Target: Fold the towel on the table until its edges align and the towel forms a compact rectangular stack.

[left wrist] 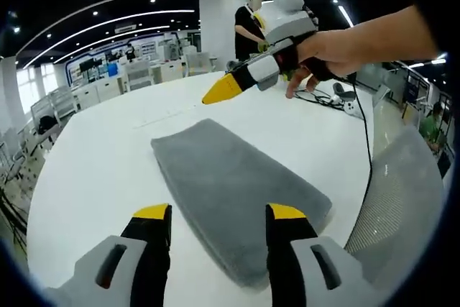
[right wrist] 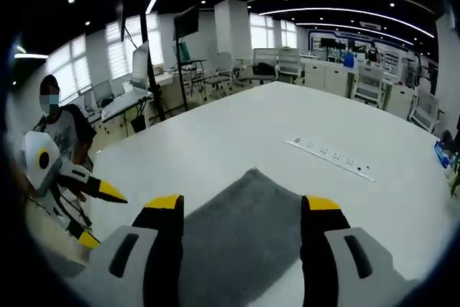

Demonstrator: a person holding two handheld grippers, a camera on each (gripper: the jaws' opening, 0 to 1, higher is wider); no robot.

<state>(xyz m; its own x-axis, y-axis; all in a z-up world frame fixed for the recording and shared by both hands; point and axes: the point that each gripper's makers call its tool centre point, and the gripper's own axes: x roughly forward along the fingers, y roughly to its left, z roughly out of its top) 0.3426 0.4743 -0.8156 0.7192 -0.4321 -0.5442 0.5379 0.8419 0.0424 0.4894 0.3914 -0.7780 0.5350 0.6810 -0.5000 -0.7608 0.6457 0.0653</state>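
A grey towel (left wrist: 230, 185) lies flat on the white table (left wrist: 93, 170) as a long folded strip. My left gripper (left wrist: 219, 213) hovers open over its near end, one jaw on each side of that end. A hand holds my right gripper (left wrist: 223, 90) in the air beyond the towel's far end, seen side-on with its yellow tip pointing left. In the right gripper view, the towel (right wrist: 244, 228) lies between the wide-apart jaws of my right gripper (right wrist: 244, 206). At the left, my left gripper (right wrist: 99, 215) shows with its two yellow tips apart.
A white power strip (right wrist: 330, 156) lies on the table beyond the towel. Cables and small devices (left wrist: 327, 97) sit near the table's right edge, with a grey mesh chair (left wrist: 402, 199) beside it. A person (left wrist: 248, 30) stands behind the table; desks and chairs fill the room.
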